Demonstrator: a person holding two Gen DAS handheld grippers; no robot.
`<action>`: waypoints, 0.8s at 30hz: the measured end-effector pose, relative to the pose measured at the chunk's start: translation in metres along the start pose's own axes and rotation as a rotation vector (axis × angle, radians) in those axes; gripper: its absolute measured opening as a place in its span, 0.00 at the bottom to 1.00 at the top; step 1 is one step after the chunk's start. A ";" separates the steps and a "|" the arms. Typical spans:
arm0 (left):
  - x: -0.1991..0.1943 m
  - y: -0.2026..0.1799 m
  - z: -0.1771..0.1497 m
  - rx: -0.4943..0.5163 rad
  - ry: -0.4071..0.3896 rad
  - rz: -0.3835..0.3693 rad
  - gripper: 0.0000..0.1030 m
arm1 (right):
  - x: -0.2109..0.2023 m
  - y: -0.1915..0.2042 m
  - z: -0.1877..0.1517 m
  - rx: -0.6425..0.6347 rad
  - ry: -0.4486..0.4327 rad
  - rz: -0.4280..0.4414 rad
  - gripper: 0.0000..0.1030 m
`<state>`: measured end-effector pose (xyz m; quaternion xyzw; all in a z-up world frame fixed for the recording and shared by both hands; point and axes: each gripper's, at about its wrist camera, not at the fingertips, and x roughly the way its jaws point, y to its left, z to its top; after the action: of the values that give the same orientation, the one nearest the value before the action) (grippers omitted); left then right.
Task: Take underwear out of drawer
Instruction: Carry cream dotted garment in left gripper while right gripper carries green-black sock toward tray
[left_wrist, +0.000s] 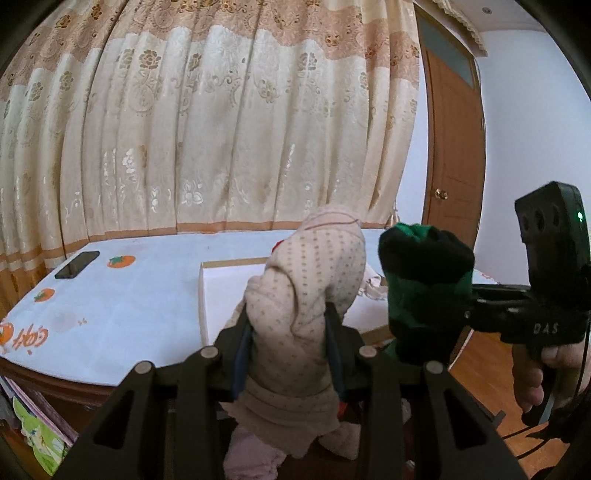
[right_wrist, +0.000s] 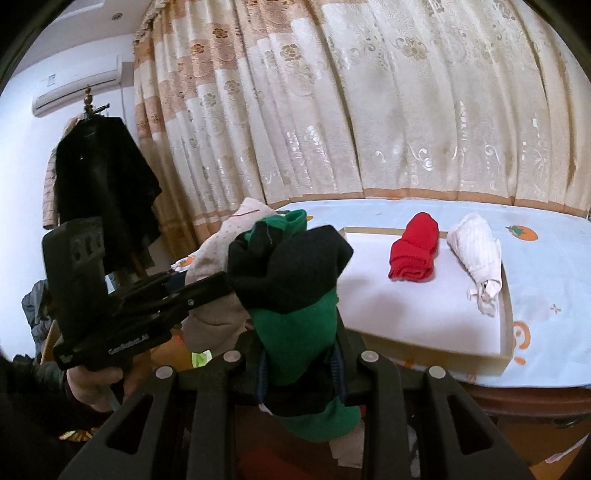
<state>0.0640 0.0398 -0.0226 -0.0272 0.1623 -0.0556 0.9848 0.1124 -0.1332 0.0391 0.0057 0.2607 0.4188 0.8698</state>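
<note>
While both rolls hang clear above the worktop (left_wrist: 110, 314), carrying across to the white tray (right_wrist: 424, 314) looks like the step in hand. Left gripper (left_wrist: 291, 354): jaws narrow, clamped on dotted beige roll (left_wrist: 306, 288), pads biting its lower half, top flopping over. Right gripper (right_wrist: 301, 365): jaws narrow, clamped on green-black roll (right_wrist: 295, 280), upright, dark end bulging on top. Both rolls just beside each other, possibly touching; can't tell. Drawer not in view. Already on tray: red roll (right_wrist: 415, 247) and white roll (right_wrist: 476, 251), side by side at far end, near end bare. To do well: hold squeeze steady so rolls don't unfurl, keep both high enough to pass tray rim, separate hands before lowering, set down on bare near part, clear of red roll. Risk, judged: loose beige tail (left_wrist: 255, 454) dangling below could snag the worktop edge.
</note>
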 end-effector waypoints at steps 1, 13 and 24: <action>0.003 0.002 0.003 -0.001 0.002 -0.001 0.33 | 0.002 -0.002 0.004 0.008 0.001 0.005 0.29; 0.044 0.034 0.043 -0.063 0.032 0.026 0.33 | 0.051 -0.028 0.051 0.114 0.057 0.018 0.29; 0.085 0.053 0.060 -0.089 0.088 0.021 0.33 | 0.096 -0.053 0.082 0.161 0.090 -0.002 0.29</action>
<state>0.1684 0.0842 0.0038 -0.0668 0.2081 -0.0393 0.9750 0.2375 -0.0804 0.0549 0.0565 0.3322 0.3956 0.8544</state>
